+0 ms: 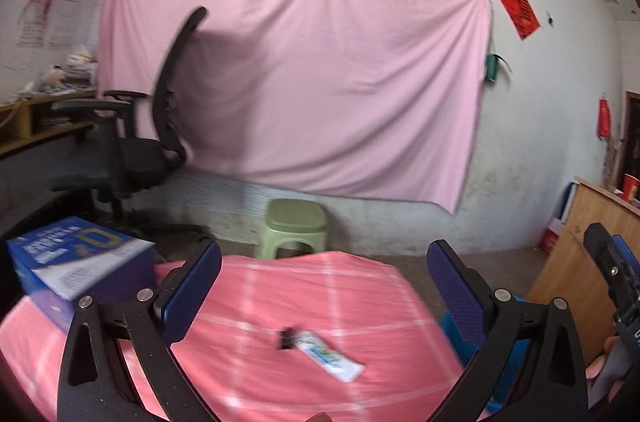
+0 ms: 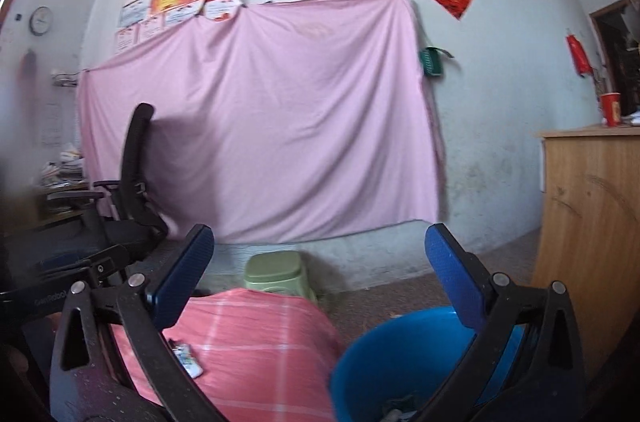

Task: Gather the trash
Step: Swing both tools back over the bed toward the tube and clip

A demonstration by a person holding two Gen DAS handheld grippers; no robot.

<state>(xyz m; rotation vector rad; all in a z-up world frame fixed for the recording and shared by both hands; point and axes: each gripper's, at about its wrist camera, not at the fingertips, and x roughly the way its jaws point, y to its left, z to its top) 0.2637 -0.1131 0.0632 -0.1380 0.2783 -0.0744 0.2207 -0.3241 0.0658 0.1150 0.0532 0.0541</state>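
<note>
Both your left gripper and right gripper are wide apart and hold nothing. One small white wrapper lies flat on the pink table cloth, with one black clip touching its end. It looks light and floppy, so pinch its middle. One blue bin waits beside the table.

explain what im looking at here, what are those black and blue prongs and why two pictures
The prongs are two hand-held claws; a person carries one in each hand, each with its own camera looking out between the fingers. One picture is from the left claw, the other from the right claw. Both stand open and hold nothing. Below is a table under a pink checked cloth with a small white tube-like wrapper and a blue box on it. Beside the table stands a blue bin for the trash.
</note>
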